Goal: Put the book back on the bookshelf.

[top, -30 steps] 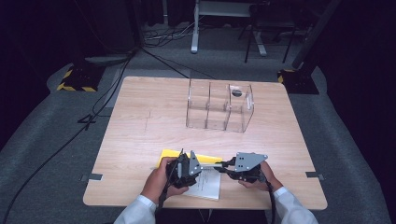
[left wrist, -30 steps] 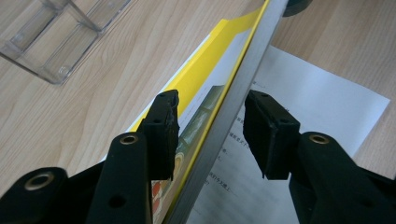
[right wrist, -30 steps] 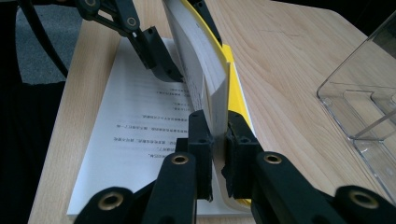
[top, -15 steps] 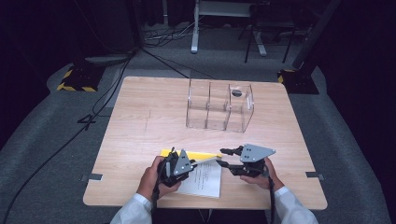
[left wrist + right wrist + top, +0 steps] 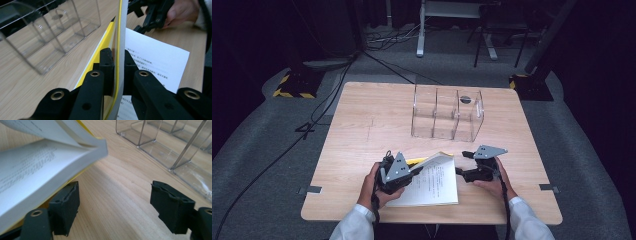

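Wooden table (image 5: 362, 130), seen from the high view, carrying a clear three-bay acrylic organizer (image 5: 447, 114) toward its far side and a yellow-covered booklet (image 5: 432, 182) at its near edge, between the person's two hands. The booklet lies open on the wood, its front cover and first leaves lifted along the left edge.

Left gripper (image 5: 414, 170): jaws fully closed on the raised cover and leaves. The left gripper view shows what the high view cannot: the two black pads pinching the yellow cover (image 5: 115, 62) edge-on, with a printed page (image 5: 160, 60) lying flat beyond.

Right gripper (image 5: 459, 162): jaws have just been opening and now stand wide apart with nothing between them. In the right gripper view (image 5: 113, 202) bare wood fills the gap; the booklet's curled page block (image 5: 50, 162) hangs above the left-hand pad, possibly brushing it, though the angle leaves this uncertain.

Step in hand, as judged: turning the cover over. To do it well, keep the left pinch close to the fore-edge, swing the cover in an arc about the spine rather than pulling upward, and let the free right gripper press the lower pages flat.
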